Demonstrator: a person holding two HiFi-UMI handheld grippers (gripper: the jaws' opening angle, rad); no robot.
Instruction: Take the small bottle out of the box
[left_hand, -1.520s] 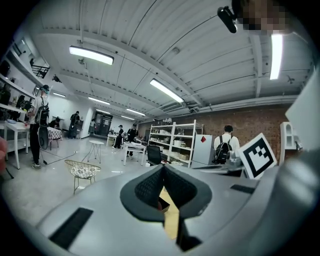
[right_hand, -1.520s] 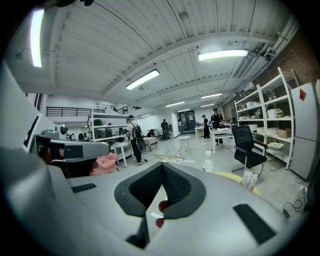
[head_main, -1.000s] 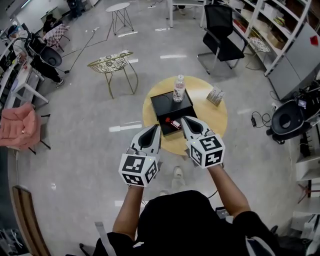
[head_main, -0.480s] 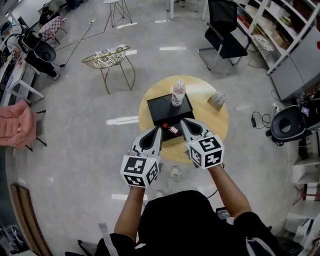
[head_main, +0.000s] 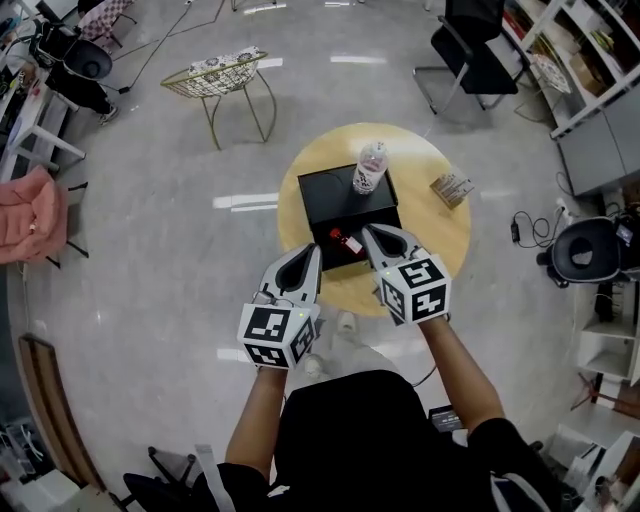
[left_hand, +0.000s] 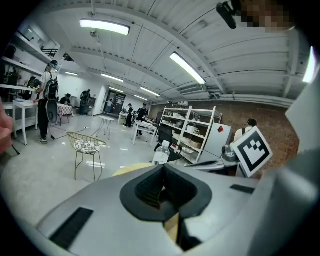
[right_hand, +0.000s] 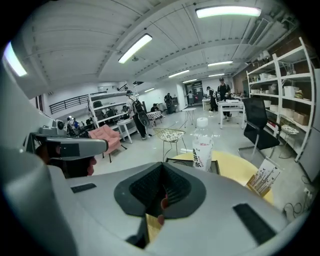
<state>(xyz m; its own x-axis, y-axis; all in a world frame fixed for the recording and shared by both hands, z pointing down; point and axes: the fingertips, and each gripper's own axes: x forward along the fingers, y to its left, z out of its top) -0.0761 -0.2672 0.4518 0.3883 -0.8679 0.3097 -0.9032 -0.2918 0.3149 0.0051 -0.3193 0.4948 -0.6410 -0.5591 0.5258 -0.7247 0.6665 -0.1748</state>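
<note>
— Which step am I on?

— The approach. The small bottle lies untouched at the near edge of the box. Your left gripper and right gripper hover either side of it, both jaws together and empty.

— And next?

— Part the right jaws, lower them around the bottle, then close.

bright strip lights overhead, glare streaks on the floor, fisheye-warped edges.
</note>
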